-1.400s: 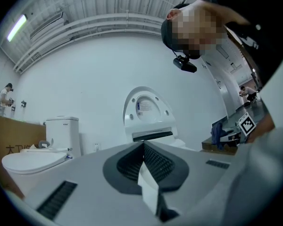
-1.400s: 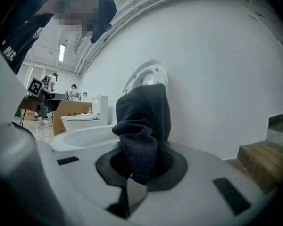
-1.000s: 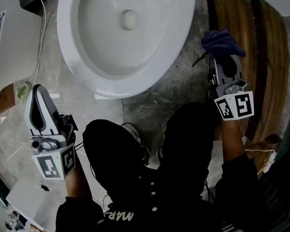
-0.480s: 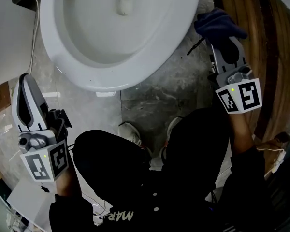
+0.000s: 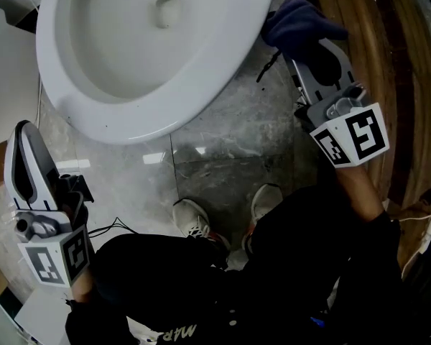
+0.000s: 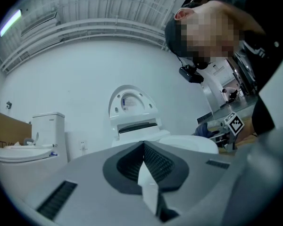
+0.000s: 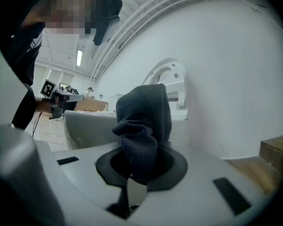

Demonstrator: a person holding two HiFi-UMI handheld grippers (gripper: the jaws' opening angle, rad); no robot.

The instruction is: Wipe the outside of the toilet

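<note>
My right gripper (image 5: 305,49) is clamped on a dark blue cloth (image 5: 298,20); in the right gripper view the cloth (image 7: 144,131) stands bunched up out of the closed jaws and hides most of the pads. From the head view, the cloth sits at the outer right edge of the white toilet bowl (image 5: 215,77), just below the rim. It looks pressed to the porcelain, though I cannot be sure of contact. The right gripper's marker cube (image 5: 348,139) points back toward my body.

My left gripper (image 5: 25,149) hangs well apart from the bowl, low on the left over the grey marble floor (image 5: 230,142). Its jaws are together with nothing between them. In the left gripper view, the ribbed pads (image 6: 153,161) meet along a ridge. Beyond them I see the toilet's raised lid (image 6: 129,102) and, further left, a second toilet with a tank (image 6: 47,126).

The bowl is open, seat and lid up, and takes up the top of the head view. To its right runs a strip of brown wooden flooring (image 5: 388,63). My two shoes (image 5: 194,218) stand on the marble tile in front of the bowl, and a thin black cable (image 5: 122,225) trails beside the left one.
</note>
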